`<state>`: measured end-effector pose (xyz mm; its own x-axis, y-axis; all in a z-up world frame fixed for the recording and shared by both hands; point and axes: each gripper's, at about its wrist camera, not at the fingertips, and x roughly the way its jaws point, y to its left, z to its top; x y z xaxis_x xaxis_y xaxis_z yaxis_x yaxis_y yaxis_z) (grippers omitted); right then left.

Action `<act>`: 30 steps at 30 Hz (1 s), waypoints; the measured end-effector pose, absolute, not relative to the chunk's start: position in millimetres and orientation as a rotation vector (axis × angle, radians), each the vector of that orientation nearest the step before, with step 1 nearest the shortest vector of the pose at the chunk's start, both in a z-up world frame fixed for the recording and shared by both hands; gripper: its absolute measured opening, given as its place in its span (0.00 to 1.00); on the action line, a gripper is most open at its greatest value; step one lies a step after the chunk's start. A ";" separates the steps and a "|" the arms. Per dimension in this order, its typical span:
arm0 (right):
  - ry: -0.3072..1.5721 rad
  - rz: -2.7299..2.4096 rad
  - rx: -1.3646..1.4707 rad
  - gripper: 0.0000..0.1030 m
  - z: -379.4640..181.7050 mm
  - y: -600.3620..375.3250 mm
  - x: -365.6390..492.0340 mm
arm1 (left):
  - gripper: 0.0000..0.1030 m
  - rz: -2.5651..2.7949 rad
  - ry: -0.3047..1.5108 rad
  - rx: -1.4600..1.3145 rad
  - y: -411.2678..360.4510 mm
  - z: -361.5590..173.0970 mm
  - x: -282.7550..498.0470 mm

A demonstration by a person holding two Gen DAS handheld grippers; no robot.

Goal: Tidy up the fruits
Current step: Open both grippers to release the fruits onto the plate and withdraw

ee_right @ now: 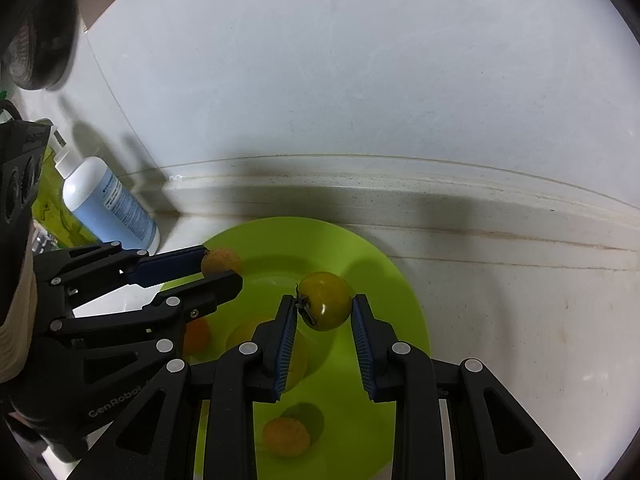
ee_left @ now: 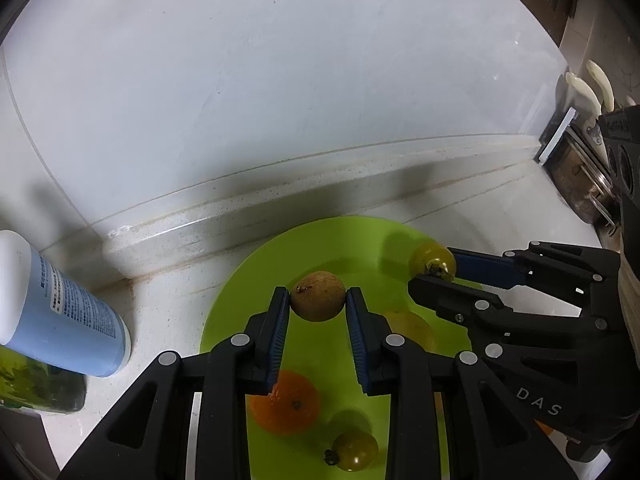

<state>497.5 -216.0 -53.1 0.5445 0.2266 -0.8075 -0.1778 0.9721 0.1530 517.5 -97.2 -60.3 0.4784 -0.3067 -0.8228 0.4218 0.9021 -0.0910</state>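
White speckled counter (ee_left: 168,312) is running up to a low ledge and a pale, glossy wall (ee_left: 280,60), both lying partly in shadow. At 9 o'clock in the left wrist view a blue-and-white bottle (ee_left: 60,312) is leaning; its label print is too small to read. At 3 o'clock, cream handles (ee_left: 584,92) are poking up by a dark rack.

A green plate (ee_left: 240,288) is sitting on the counter. The left gripper (ee_left: 317,298) is pinching a brown round fruit (ee_left: 317,296) above the plate's middle. The right gripper (ee_right: 324,304) is clamping a yellow-green tomato (ee_right: 325,301), its stem turned to 9 o'clock. On the plate an orange (ee_left: 285,404) is lying at 6 o'clock, with a second tomato (ee_left: 355,451) just beside it.

"DAS" is showing on the right gripper's body in the left wrist view; "GenRobot" is showing on the left gripper in the right wrist view.
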 end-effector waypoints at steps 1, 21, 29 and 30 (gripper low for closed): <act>0.966 0.239 0.058 0.29 -52.4 -215.8 497.7 | 0.28 -0.448 0.976 0.129 -97.1 -60.3 517.6; 0.841 0.242 0.062 0.34 -11.2 -220.5 451.8 | 0.50 -0.394 0.843 0.116 -69.7 -9.7 461.8; 0.729 0.259 0.065 0.40 22.7 -215.5 404.0 | 0.62 -0.339 0.701 0.145 -52.4 31.6 406.2; 0.715 0.260 0.063 0.43 26.3 -214.4 395.6 | 0.64 -0.332 0.686 0.149 -48.0 35.9 400.2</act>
